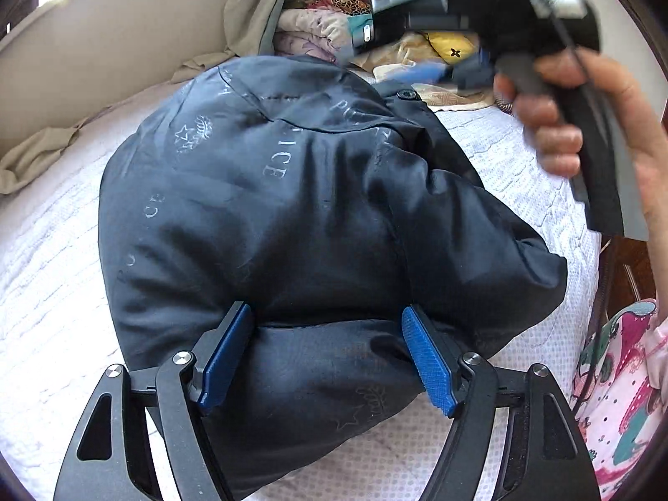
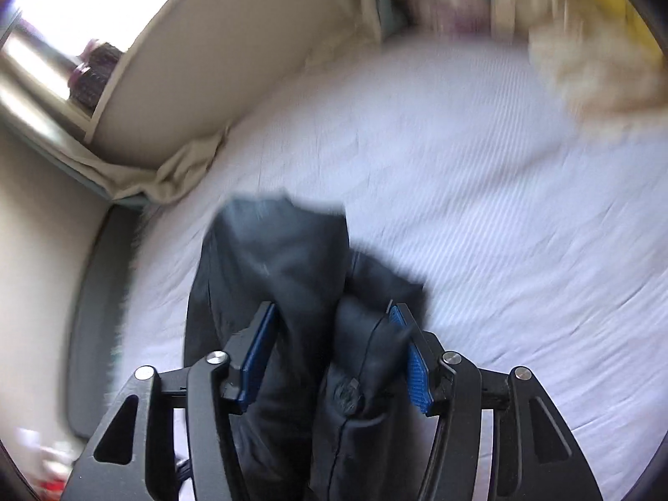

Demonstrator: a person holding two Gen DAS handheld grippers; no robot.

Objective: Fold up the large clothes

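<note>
While your left gripper (image 1: 327, 350) clamps the puffy, satin-dark jacket (image 1: 292, 208), your right gripper (image 2: 334, 355) straddles a fold; grip unclear.

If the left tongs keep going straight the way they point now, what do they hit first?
The dark padded jacket: a thick fold already bulges between the left tongs, so they would push further into it, probably before reaching the white bedcover.
</note>
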